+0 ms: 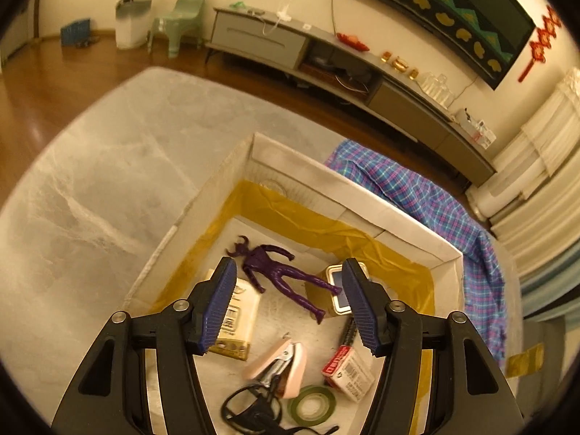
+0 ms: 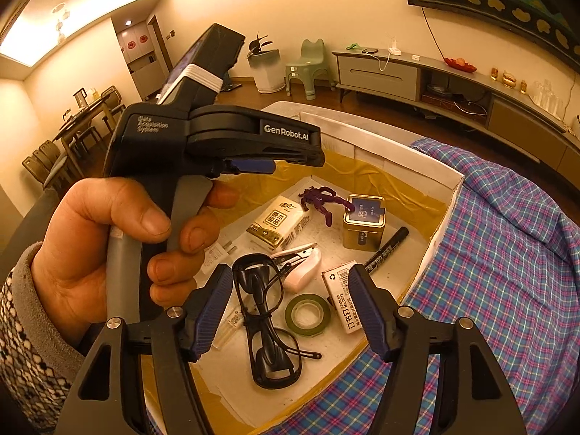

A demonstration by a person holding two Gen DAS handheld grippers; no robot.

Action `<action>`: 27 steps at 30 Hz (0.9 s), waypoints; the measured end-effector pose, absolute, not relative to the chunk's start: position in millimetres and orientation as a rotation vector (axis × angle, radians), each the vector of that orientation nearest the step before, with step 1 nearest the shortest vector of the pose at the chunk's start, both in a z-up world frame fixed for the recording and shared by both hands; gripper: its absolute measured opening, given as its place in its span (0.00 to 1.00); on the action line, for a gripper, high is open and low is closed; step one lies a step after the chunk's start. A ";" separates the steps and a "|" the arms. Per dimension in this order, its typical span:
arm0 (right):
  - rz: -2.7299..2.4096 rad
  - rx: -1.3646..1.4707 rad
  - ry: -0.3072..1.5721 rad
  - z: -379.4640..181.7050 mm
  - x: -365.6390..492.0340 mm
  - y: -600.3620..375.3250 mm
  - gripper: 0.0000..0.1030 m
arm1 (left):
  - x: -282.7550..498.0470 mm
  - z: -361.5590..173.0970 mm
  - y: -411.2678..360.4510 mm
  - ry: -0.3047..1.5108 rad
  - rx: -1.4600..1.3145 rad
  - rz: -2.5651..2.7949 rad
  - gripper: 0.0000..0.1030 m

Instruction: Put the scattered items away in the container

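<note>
A white cardboard box with yellow tape inside stands on a grey rug; it also shows in the right wrist view. In it lie a purple figure, a tissue pack, a gold tin, a pink stapler, a staples box, green tape, black glasses and a black marker. My left gripper hangs open and empty above the box; it shows side-on in the right wrist view. My right gripper is open and empty above the glasses.
A blue plaid cloth lies against the box's right side. A grey rug spreads to the left. A low TV cabinet runs along the far wall, with a green stool and white bin beside it.
</note>
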State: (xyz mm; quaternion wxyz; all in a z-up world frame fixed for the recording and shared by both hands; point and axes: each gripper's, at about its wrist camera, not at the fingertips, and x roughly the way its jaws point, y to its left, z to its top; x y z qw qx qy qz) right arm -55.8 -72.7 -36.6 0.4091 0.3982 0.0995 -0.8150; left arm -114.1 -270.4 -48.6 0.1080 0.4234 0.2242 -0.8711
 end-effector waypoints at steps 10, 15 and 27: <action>-2.031 0.972 0.224 -17.3 -40.3 -65.0 0.70 | -69.7 1.6 -251.4 0.461 1.085 -2.606 0.62; -2.010 0.948 0.255 -9.1 -20.8 -56.0 0.73 | -32.8 21.7 -230.8 0.307 1.003 -2.626 0.66; -1.963 0.950 0.289 -8.6 32.0 -28.2 0.73 | 24.8 40.9 -188.9 0.230 0.963 -2.723 0.66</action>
